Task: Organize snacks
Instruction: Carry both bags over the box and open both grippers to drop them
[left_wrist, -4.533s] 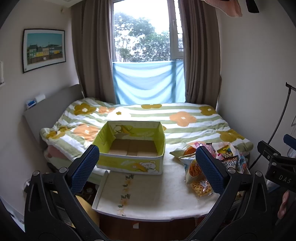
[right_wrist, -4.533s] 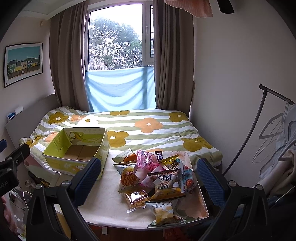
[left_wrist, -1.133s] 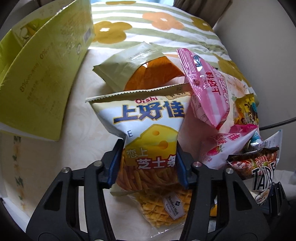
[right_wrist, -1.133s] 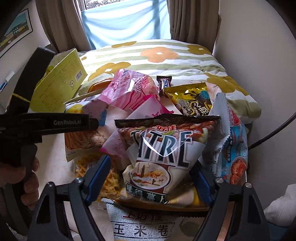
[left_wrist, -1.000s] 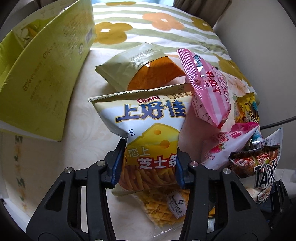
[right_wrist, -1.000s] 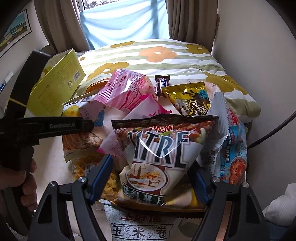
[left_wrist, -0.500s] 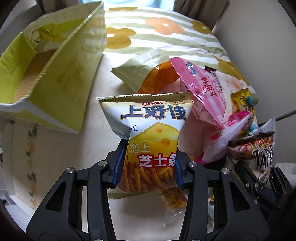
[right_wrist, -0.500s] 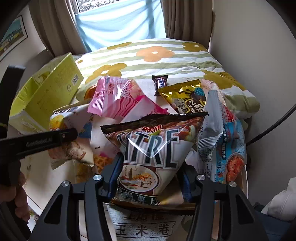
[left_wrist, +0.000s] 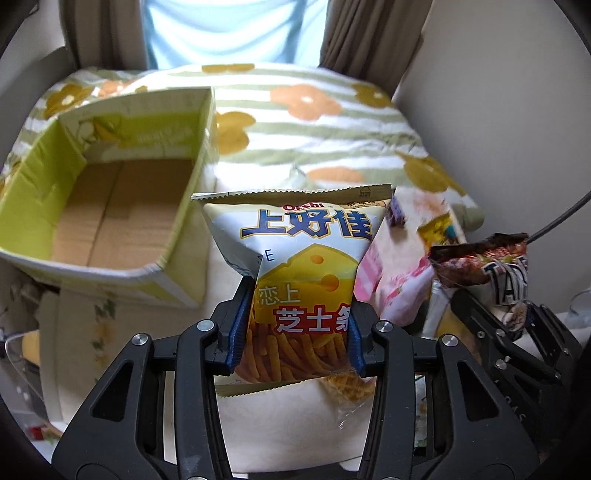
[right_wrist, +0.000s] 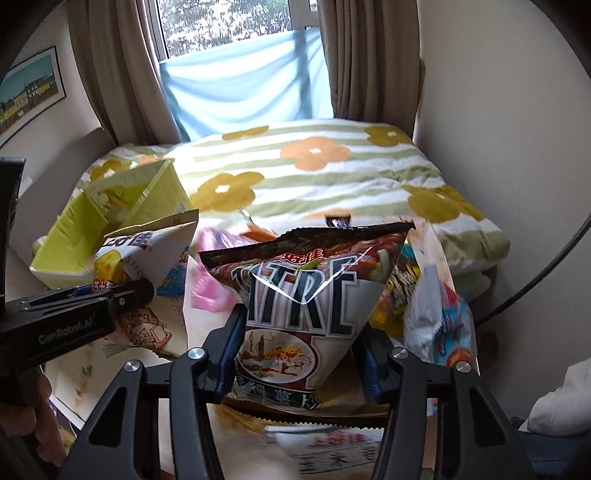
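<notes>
Left fingers (left_wrist: 295, 332) clamp the cheese-stick bag (left_wrist: 299, 280), right fingers (right_wrist: 299, 354) clamp the dark chip bag (right_wrist: 303, 295), both right of the yellow box (left_wrist: 107, 206).

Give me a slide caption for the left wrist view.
Left claw grips a cheese-stick bag beside the open yellow box.

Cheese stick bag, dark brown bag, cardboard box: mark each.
cheese stick bag (left_wrist: 303, 273), left wrist view, on the cheese wedge print.
dark brown bag (right_wrist: 303, 295), right wrist view, on the white lettering.
cardboard box (left_wrist: 122, 210), left wrist view, on the bare floor.
</notes>
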